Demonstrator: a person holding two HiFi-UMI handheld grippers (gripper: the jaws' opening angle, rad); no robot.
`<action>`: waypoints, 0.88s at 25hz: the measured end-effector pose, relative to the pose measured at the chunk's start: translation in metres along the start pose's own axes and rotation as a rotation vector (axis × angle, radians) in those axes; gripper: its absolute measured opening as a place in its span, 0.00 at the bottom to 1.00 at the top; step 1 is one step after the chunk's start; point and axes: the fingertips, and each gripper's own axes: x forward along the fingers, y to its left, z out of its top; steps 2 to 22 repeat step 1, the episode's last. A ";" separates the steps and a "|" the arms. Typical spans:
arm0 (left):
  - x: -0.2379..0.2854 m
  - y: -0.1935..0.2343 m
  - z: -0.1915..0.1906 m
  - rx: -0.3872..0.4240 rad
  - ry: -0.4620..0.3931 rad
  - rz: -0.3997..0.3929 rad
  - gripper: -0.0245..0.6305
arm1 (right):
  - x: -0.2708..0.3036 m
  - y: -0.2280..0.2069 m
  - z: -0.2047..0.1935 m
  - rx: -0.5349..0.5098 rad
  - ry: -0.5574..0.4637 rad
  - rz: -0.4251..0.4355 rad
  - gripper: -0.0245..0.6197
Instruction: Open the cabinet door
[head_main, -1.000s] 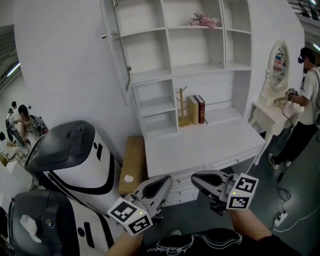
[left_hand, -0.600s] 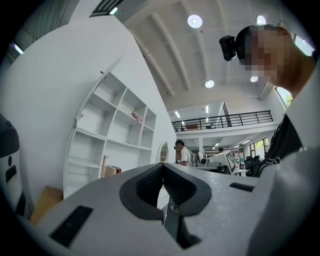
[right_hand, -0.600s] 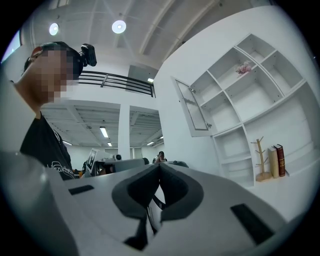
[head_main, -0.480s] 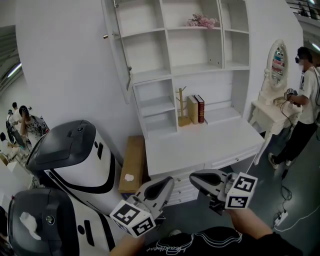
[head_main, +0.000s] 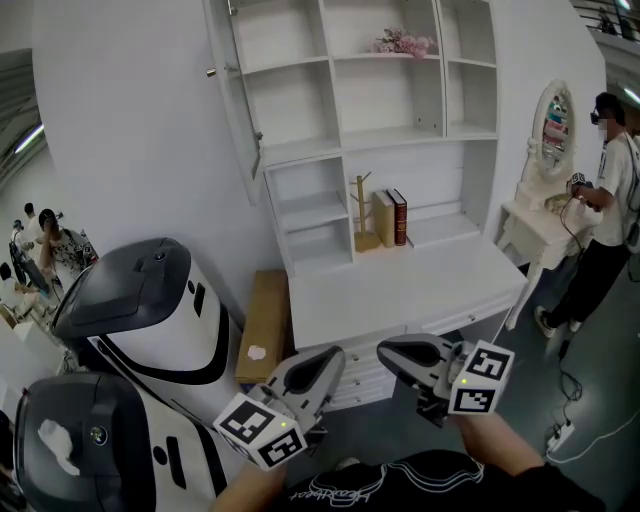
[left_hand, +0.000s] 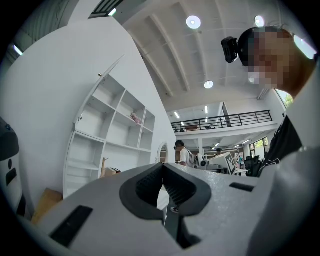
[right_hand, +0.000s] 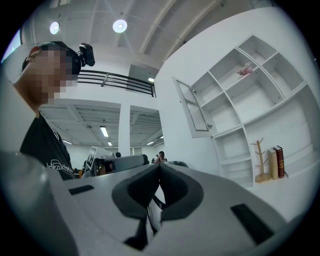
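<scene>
Cabinet door (right_hand: 196, 109) swung open, white shelving (head_main: 385, 95), grey floor (head_main: 610, 340)

- The cabinet door (head_main: 236, 95) is a tall, narrow white panel at the upper left corner of the white shelf cabinet (head_main: 300, 152)
- It stands open, swung out to the left, clear of the shelves, so the upper left compartments behind it lie bare
- In the head view it shows almost edge-on, as a thin slanting strip against the white wall, and a small knob (head_main: 210, 72) juts from its left face
- In the right gripper view the door (right_hand: 192, 111) shows its face: a white frame round a long greyish pane, with its right edge next to the cabinet's left side
</scene>
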 end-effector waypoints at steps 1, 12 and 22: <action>0.000 -0.001 0.001 0.000 -0.001 -0.001 0.04 | -0.001 0.000 0.000 0.001 -0.001 0.000 0.05; 0.000 -0.001 0.001 0.000 -0.001 -0.001 0.04 | -0.001 0.000 0.000 0.001 -0.001 0.000 0.05; 0.000 -0.001 0.001 0.000 -0.001 -0.001 0.04 | -0.001 0.000 0.000 0.001 -0.001 0.000 0.05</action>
